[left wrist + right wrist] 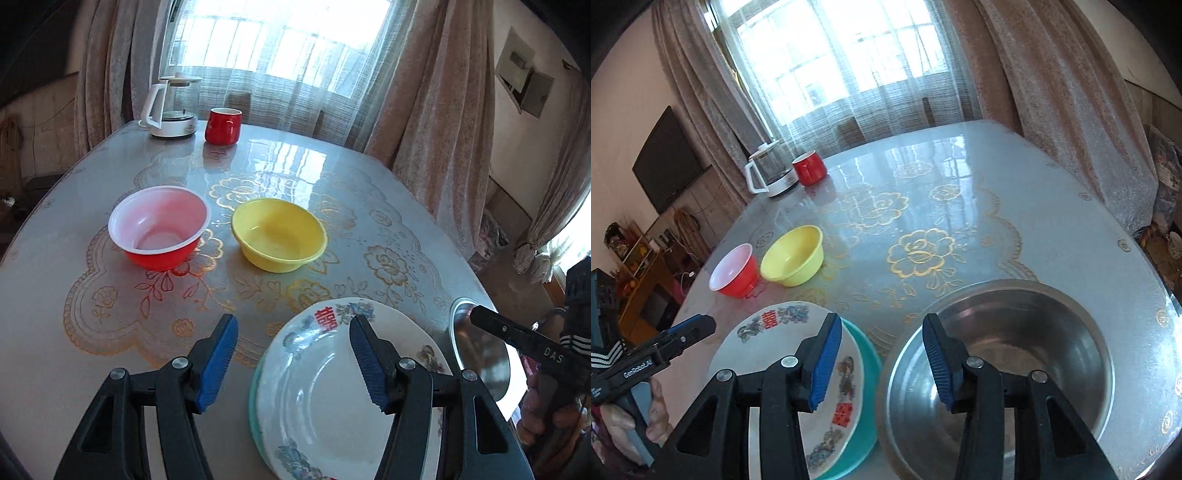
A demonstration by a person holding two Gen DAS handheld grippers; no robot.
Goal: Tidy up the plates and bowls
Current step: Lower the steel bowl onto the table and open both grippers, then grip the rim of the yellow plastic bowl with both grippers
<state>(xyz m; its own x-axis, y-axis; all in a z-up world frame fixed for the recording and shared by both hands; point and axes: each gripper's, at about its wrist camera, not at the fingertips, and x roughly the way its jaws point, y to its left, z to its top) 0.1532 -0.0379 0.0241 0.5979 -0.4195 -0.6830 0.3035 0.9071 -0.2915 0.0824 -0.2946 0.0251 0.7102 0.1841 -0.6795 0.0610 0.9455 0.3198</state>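
A white plate with flower and red-character print (321,387) (764,339) lies on a teal plate (864,354) at the near edge of the table. Right of this stack sits a wide steel bowl (1034,332) (480,354). Farther back, a red bowl with a white inside (159,225) (733,269) and a yellow bowl (279,232) (792,258) stand side by side. My left gripper (293,325) hovers open over the white plate's left rim, holding nothing. My right gripper (881,321) is open and empty above the gap between the plate stack and the steel bowl.
A red mug (222,125) and a white-handled glass kettle (171,118) stand at the table's far left edge by the curtained window. The glossy tabletop (1052,240) has gold flower patterns. A hand (659,413) grips the left tool's handle.
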